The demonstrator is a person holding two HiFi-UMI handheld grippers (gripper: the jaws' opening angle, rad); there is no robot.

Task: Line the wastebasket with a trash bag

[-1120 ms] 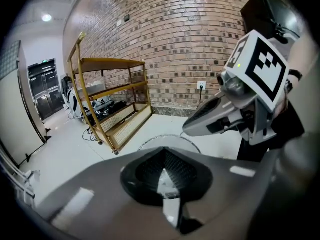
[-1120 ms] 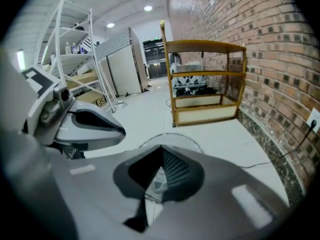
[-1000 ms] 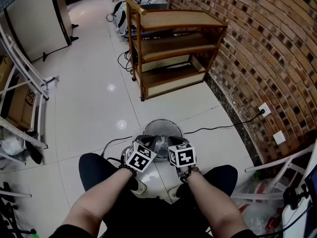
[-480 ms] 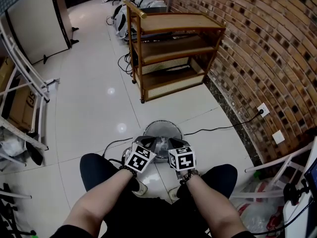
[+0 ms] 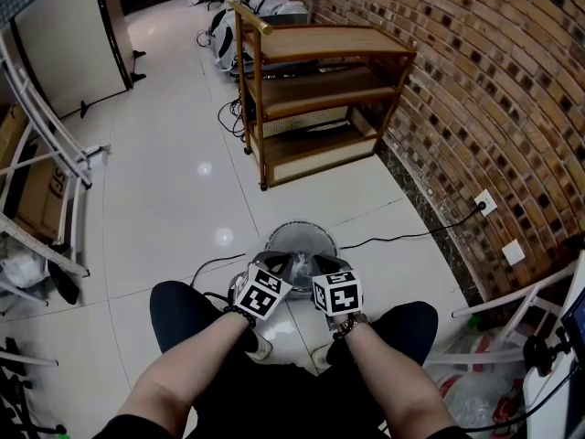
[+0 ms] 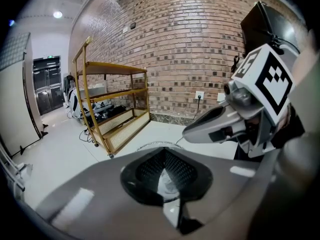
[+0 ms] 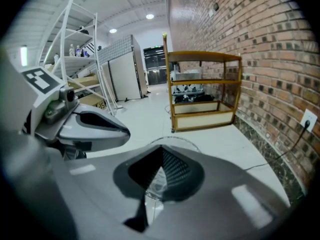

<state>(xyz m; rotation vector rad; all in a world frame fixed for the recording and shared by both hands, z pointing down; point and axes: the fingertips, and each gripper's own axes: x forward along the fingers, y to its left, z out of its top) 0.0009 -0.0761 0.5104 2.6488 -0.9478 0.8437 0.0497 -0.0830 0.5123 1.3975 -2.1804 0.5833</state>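
Left gripper (image 5: 279,265) and right gripper (image 5: 316,265) are hovering side by side over the wastebasket (image 5: 302,232), both clamped fully closed. Its round mouth is lying just ahead and below, equally near either one. Crinkled clear trash bag (image 6: 168,183) film is showing in each slit; I can't tell if it's pinched.

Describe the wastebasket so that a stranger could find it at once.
Along the brick wall stands a wooden shelf unit. On the white floor before it, nearer the person's knees, sits the wastebasket: the only round grey container there.
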